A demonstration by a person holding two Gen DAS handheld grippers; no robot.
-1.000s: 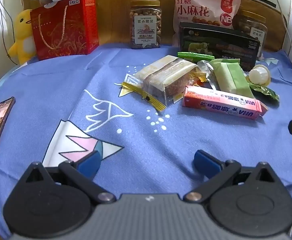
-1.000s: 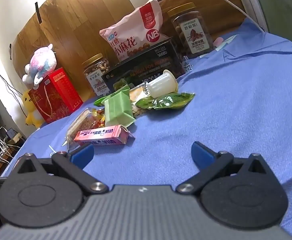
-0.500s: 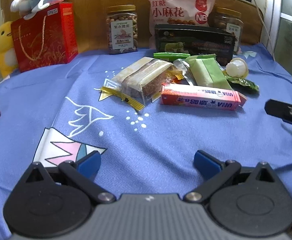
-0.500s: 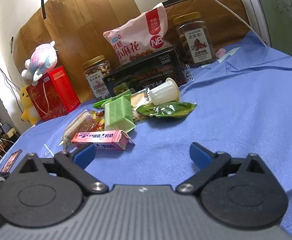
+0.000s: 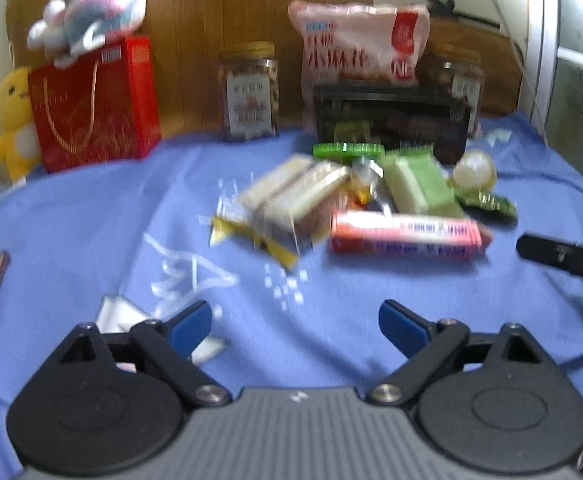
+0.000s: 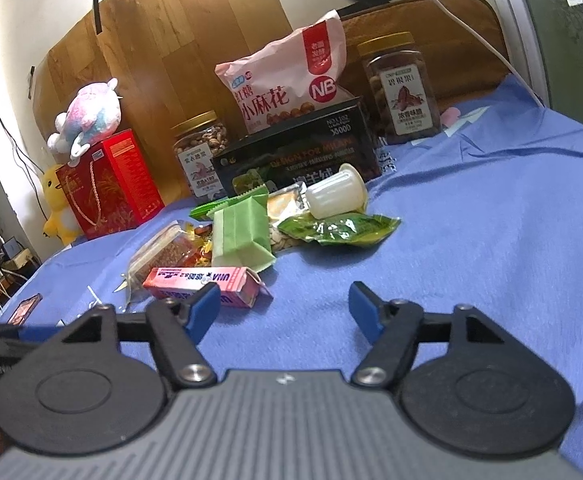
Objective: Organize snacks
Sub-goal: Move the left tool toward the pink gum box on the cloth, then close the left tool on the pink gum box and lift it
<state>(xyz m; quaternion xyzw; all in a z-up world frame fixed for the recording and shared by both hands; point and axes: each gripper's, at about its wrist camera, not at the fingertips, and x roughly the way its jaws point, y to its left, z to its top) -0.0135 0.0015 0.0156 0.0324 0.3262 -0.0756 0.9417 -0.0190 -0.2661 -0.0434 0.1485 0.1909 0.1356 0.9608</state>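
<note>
- Left wrist view: the left gripper [image 5: 295, 320] is held low over the blue cloth [image 5: 91, 216], its blue pads spread wide with nothing between them; the picture is blurred.
- Right wrist view: the right gripper [image 6: 283, 308] is likewise spread wide and empty, with the near end of the pink box [image 6: 201, 280] just beyond its left pad.
- The loose snacks are heaped mid-cloth: the pink box lies at the front, the clear-wrapped cake [image 6: 163, 250] beside it, the green wafer pack [image 6: 243, 232] behind, then the dark green packet [image 6: 339, 230] and the jelly cup [image 6: 335, 196] tipped on its side.
- Along the wooden board at the back stand two nut jars [image 6: 201, 152], a pink bag [image 6: 291, 84] and a black box [image 6: 299, 156], apparently already in a row.
- The step in hand is judged to be the approach to a first pick; the pink box is the likely target, being nearest and unobstructed.
- The box would best be taken across its narrow width, near the middle, so that it does not swing.
- The pads should be lowered until they straddle both long sides before closing; the open flap at its end should be avoided.
- The cake wrapper touching the box may be dragged along, so a straight lift is advised.
</note>
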